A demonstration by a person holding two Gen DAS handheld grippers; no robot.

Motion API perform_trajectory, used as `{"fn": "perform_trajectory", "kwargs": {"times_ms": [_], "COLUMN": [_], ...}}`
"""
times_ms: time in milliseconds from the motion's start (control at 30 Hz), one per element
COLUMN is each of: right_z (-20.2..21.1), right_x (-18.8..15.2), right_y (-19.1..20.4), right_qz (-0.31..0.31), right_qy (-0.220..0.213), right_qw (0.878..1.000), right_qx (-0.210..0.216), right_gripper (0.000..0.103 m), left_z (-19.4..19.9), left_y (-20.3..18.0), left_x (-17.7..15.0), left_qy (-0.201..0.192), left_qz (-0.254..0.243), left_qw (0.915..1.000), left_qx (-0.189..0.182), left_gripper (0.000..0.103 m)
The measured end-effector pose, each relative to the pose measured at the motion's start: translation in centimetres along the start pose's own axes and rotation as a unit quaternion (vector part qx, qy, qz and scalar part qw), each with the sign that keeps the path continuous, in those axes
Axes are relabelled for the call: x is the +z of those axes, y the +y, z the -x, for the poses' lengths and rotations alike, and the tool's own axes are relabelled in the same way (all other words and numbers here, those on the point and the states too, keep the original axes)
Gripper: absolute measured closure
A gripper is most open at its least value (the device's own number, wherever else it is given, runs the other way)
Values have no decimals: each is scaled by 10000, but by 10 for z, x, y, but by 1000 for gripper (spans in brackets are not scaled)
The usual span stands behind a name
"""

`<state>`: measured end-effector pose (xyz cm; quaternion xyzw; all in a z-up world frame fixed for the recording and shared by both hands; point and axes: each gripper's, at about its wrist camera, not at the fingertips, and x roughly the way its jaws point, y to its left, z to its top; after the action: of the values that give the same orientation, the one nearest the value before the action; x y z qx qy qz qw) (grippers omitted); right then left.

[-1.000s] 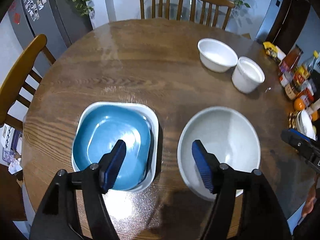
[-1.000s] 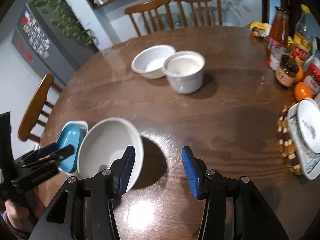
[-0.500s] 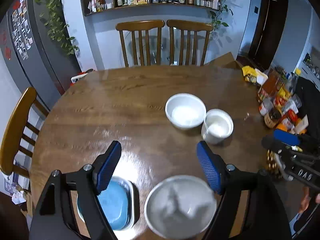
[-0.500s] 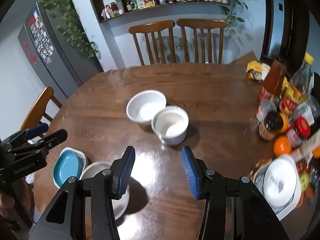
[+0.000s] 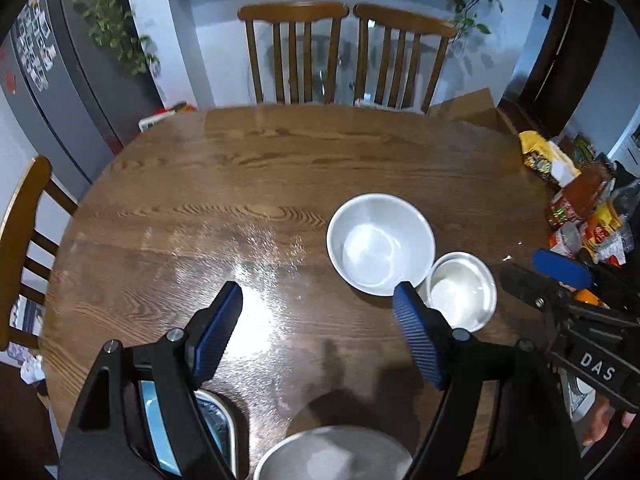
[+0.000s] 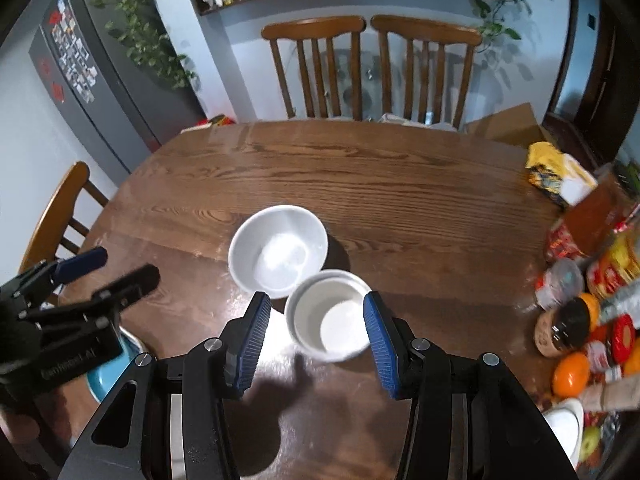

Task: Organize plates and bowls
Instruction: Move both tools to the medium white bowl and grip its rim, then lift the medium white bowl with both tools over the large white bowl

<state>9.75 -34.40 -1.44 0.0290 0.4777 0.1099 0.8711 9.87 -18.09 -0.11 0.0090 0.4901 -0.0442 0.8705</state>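
Two white bowls stand side by side mid-table: a wide bowl (image 5: 380, 244) (image 6: 280, 252) and a smaller, deeper bowl (image 5: 460, 290) (image 6: 332, 316). My left gripper (image 5: 318, 296) hangs open over bare wood, left of the wide bowl, with nothing between its fingers. My right gripper (image 6: 316, 306) is open above the table; the deep bowl shows between its fingers, untouched. A large white bowl (image 5: 332, 456) and a blue plate (image 5: 212, 416) (image 6: 108, 372) in a white square dish lie at the near edge, partly hidden by the left gripper (image 6: 100, 272).
Jars, bottles, snack bags and oranges (image 6: 572, 372) crowd the table's right side, beside a white dish (image 6: 564, 424). Two wooden chairs (image 6: 372, 68) stand at the far edge, a third chair (image 5: 20, 240) at the left. A cardboard box (image 6: 508, 124) sits behind the table.
Both grippers have risen and moved across the table from the blue plate and large bowl toward the two smaller white bowls. The left jaws stand slightly wider.
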Motion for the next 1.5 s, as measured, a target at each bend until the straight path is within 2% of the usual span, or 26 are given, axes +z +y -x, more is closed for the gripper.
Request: {"fn": "perform_trajectory", "kwargs": {"times_ms": [167,233,300,400,467,500,533,700,867,1133,1500], "right_z": [-45,-64,-81,-101,-112,-116,-119,-129,-128,-98,-29], "right_x": [10,13,16,18,20,21,22,24,26,27,-3], "right_y": [-4,-8,-12,-17,-20,-20,-19,-15,-4,5,25], "right_qz": [-38,-67,-102,-163,-170,-137,-100,109,326,341,213], "right_qy": [240,333,420,524,582,611,638,704,638,232,-335], "right_qw": [9996,9992,9987,9979,9973,9972,9971,9965,9968,9984,9984], "right_qx": [173,219,288,345,413,417,415,432,362,395,411], "right_gripper": [54,54,54,54,54,54,57,80,95,96,96], "left_z": [-44,-59,-74,-93,-102,-106,-108,-116,-119,-86,-22], "left_y": [1,0,0,-2,-2,-3,-4,-8,-13,-5,-5], "left_x": [1,1,2,4,4,5,6,7,3,-5,-34], "left_qy": [338,446,568,730,821,848,861,901,813,357,-233], "left_qz": [142,184,227,245,278,276,266,205,45,-123,-423], "left_qw": [9993,9988,9981,9969,9960,9957,9956,9952,9964,9992,9988], "left_qx": [-48,-65,-106,-164,-227,-256,-267,-317,-258,-134,-80], "left_gripper": [28,36,37,52,58,64,71,81,85,85,85]}}
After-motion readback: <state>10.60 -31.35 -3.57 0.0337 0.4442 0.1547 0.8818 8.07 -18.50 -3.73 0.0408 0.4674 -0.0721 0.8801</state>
